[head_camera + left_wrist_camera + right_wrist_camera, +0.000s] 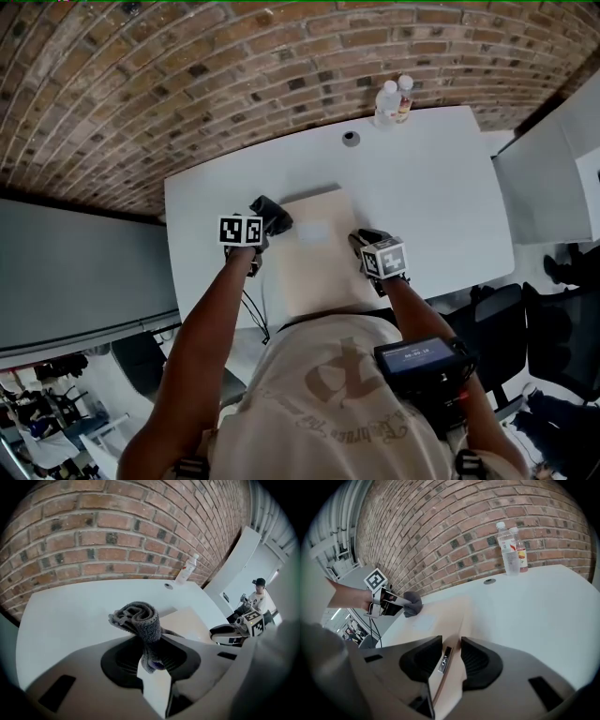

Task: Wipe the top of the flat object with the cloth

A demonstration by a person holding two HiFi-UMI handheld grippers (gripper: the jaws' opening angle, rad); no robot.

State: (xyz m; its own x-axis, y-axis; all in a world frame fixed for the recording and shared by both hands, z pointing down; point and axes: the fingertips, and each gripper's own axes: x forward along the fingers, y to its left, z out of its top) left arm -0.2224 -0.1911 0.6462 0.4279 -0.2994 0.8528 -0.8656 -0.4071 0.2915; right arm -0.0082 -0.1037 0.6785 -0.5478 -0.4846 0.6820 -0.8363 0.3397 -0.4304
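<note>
Nearest, the right gripper is clamped on the near right edge of the flat object. Only its own view shows the pads on either side of that edge, with a small metal tag between them. In the head view, this gripper sits at the tan flat object's right side, with the jaws not readable.

The left gripper is clenched on the grey cloth, which is bunched and sticks up above the pads. The head view puts the cloth at the flat object's far left corner. I can't tell if it touches.

The flat object lies on the white table right in front of the person.

Farther back there's a round grommet, then two bottles at the table's far edge by the brick wall. The left gripper view shows just one bottle. Only that view shows a seated person far off to the right.
</note>
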